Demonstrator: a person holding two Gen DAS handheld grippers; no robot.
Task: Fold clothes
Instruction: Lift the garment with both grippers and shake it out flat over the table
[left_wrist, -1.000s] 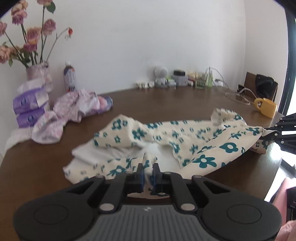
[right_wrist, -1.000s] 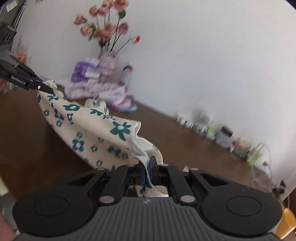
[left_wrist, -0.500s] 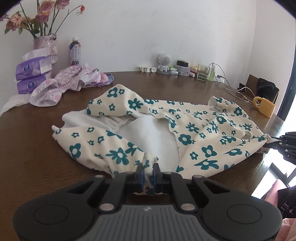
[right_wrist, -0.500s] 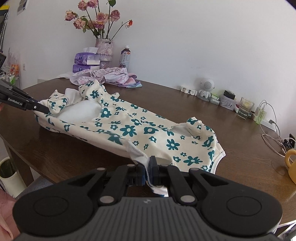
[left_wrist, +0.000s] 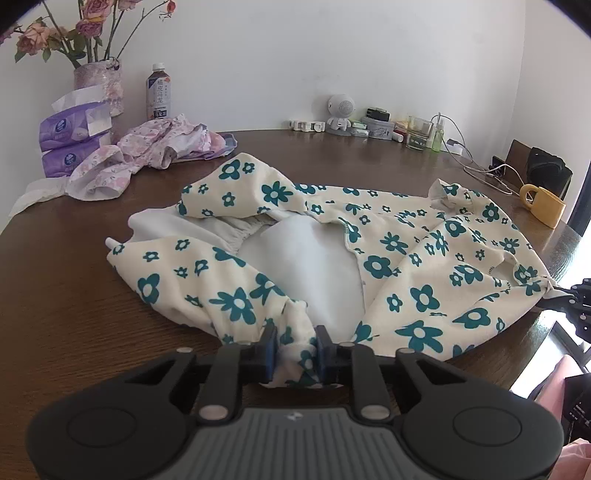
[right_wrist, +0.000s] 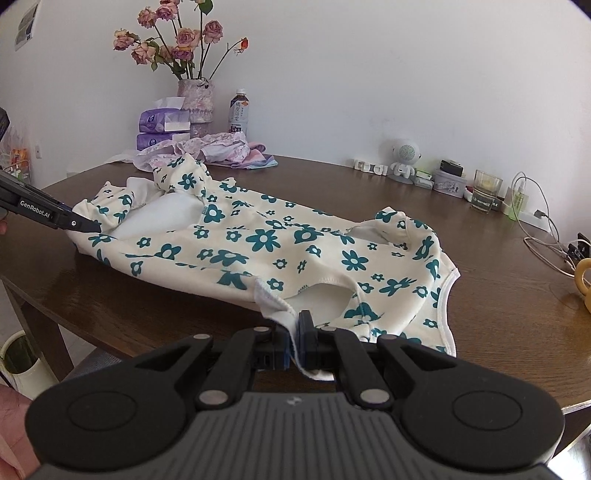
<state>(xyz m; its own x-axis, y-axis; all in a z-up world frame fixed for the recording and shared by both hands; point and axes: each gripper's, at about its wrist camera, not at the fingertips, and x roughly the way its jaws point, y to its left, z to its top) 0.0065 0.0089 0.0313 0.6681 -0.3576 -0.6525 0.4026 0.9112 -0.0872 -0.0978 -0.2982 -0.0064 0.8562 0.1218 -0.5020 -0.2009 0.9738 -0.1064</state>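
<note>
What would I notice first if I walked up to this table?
You'd see the cream romper with big teal flowers, spread across the middle of the brown table. The left gripper and the right gripper each pinch one end of it at the near edge. Behind it, by the wall, stand dried pink roses in a vase, with purple tissue packs and a crumpled pink garment beside them.
</note>
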